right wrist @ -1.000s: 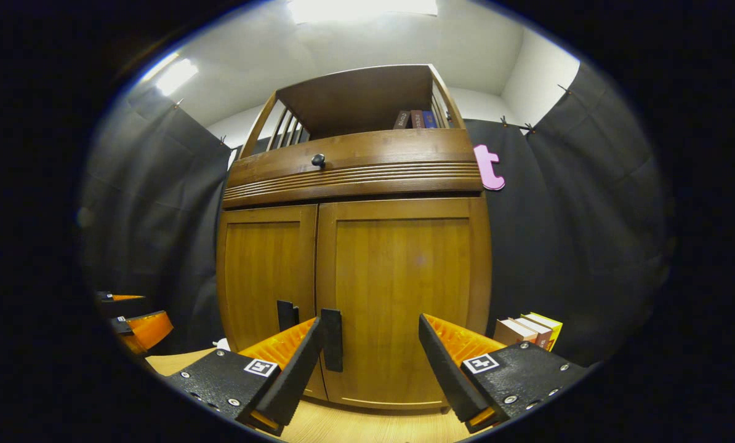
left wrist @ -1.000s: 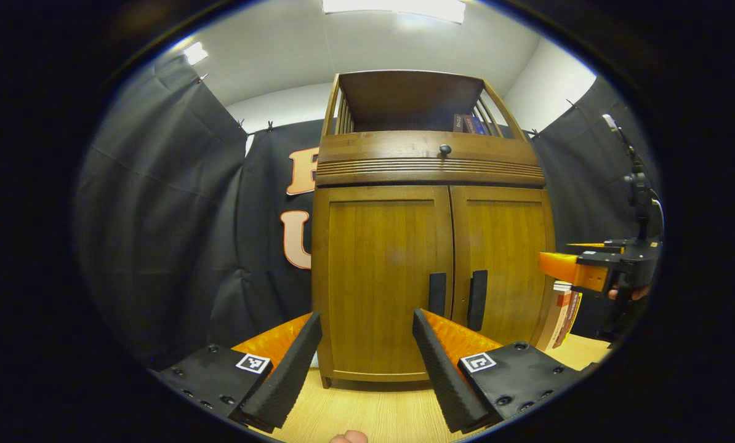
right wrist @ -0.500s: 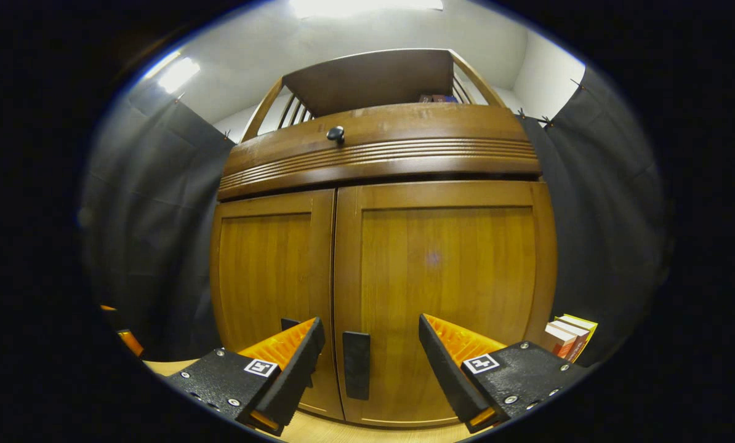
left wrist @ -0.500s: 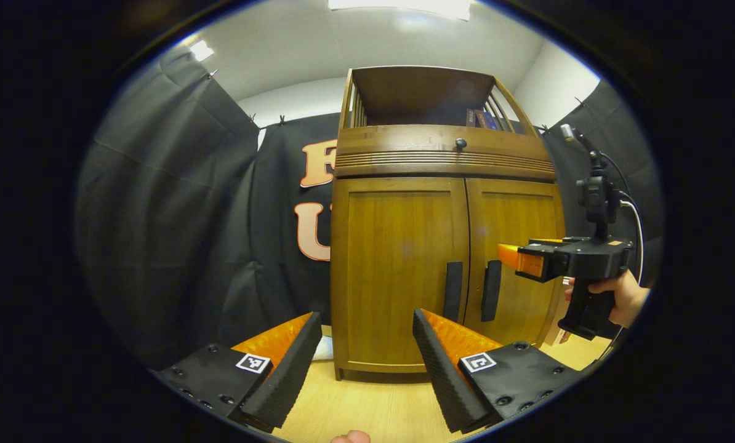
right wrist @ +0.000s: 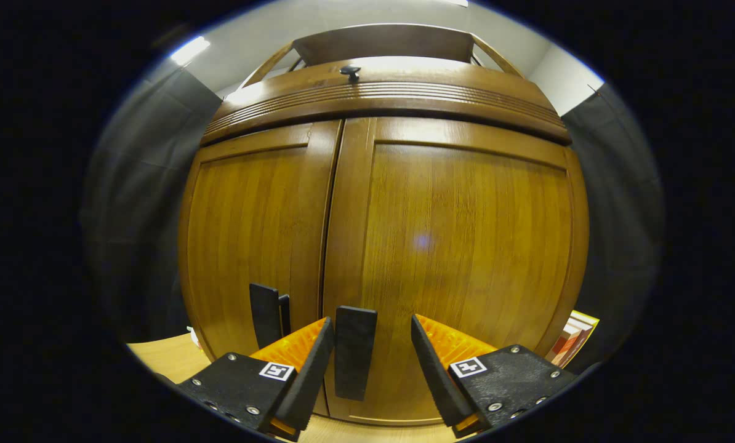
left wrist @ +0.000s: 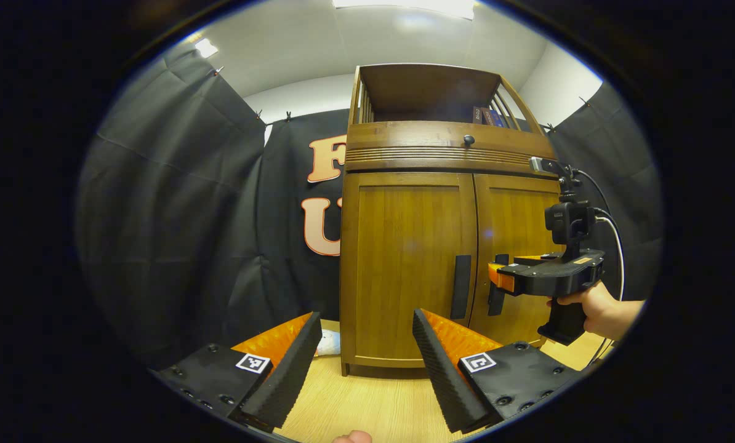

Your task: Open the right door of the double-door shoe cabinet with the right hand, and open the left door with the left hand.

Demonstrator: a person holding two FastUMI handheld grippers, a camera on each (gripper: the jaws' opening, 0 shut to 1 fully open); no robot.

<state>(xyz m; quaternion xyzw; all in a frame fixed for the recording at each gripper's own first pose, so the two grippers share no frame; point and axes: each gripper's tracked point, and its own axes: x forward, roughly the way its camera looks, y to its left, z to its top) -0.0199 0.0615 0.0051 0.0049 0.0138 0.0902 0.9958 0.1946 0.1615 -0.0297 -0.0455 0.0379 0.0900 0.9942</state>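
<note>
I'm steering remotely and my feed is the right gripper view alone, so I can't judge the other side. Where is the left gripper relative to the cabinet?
Observer: The left gripper is open and well back from the cabinet, with bare wooden floor between its fingers and the cabinet's base.
Operator: Is it lined up with its handle?
Observer: Roughly; the left door handle sits just above its right-hand finger in the left gripper view, untouched.
Operator: How does my gripper look from there?
Observer: The right gripper has its fingers at the right door handle, held level by a hand.
Operator: Are both doors closed?
Observer: Yes, both sit flush from that angle too.
</note>
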